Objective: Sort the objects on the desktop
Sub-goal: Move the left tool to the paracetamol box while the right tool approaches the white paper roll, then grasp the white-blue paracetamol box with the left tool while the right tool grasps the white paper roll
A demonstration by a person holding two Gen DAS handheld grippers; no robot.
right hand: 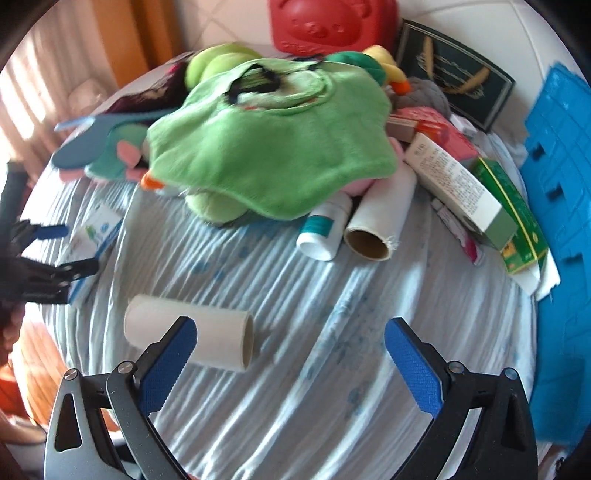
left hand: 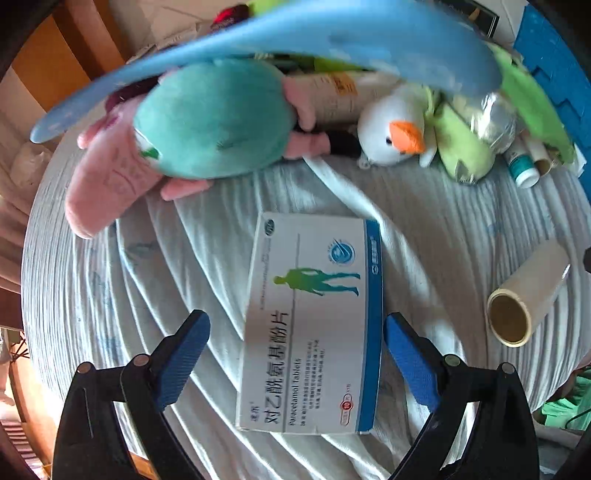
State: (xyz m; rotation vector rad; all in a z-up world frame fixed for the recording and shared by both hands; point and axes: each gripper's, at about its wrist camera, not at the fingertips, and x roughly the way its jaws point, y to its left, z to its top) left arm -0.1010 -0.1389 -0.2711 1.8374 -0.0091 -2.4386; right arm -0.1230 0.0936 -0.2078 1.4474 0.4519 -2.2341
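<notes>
A white and blue paracetamol box [left hand: 314,321] lies flat on the striped cloth [left hand: 110,295]. My left gripper [left hand: 295,347] stands open, its blue pads [left hand: 181,354] on either side of the box's near half, not touching it. In the right wrist view my right gripper [right hand: 290,354] is open above bare cloth [right hand: 314,387]. A white cardboard roll [right hand: 218,339] lies just behind its left pad [right hand: 166,369]. The same roll [left hand: 528,291] shows at the right of the left wrist view. The box [right hand: 96,236] and left gripper [right hand: 55,251] appear at the far left.
A pile at the back holds a teal and pink plush [left hand: 207,118], a white duck plush [left hand: 395,125], a green plush [right hand: 273,147], a white bottle [right hand: 325,229], a second roll [right hand: 380,221] and several boxes [right hand: 458,188]. A blue crate [right hand: 561,221] stands at the right. A red plastic object [right hand: 328,22] stands behind.
</notes>
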